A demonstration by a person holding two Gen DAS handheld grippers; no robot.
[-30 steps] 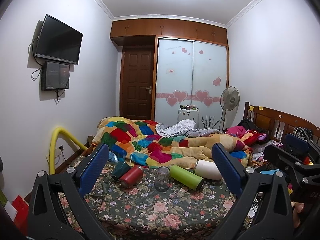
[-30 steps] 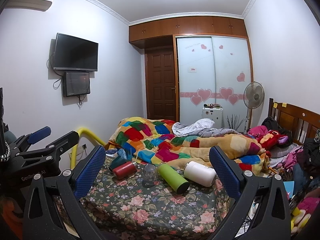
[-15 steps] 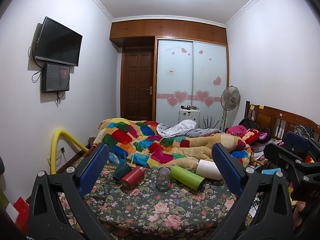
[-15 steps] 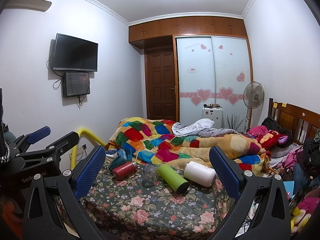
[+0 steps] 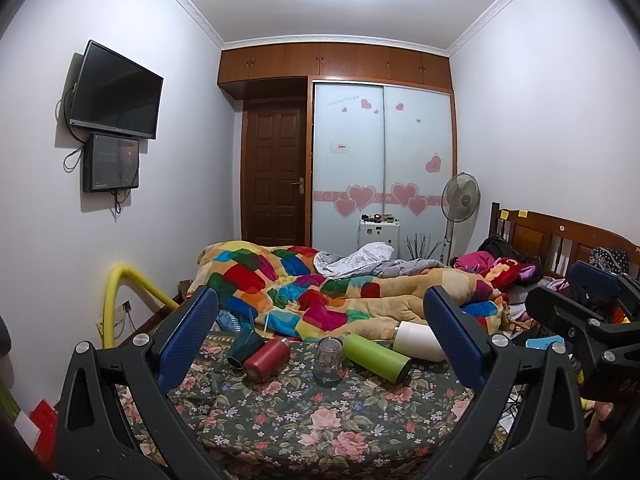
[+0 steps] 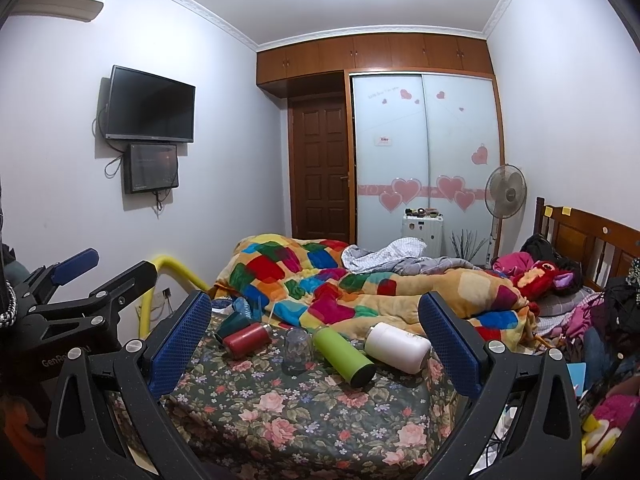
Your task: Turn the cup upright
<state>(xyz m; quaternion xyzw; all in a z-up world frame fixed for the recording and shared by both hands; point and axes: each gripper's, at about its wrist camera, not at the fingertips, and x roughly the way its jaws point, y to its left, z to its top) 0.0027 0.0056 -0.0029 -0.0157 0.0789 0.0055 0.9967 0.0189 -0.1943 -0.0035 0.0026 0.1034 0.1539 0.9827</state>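
The left wrist view shows the right gripper (image 5: 592, 312) at its right edge; the right wrist view shows the left gripper (image 6: 86, 276) at its left edge. Both grippers' fingers are spread wide, empty. On the floral tabletop (image 6: 304, 412), the clear cup (image 6: 298, 345) stands mouth-down between the red bottle (image 6: 247, 340) and green bottle (image 6: 345, 356); white bottle (image 6: 398, 347) beyond the green.

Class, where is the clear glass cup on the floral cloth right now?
The clear glass cup stands mid-cloth in both views, between the red bottle and green bottle.

left hand-held gripper (image 5: 320, 336) | view tilted up slightly (cups unmoved)
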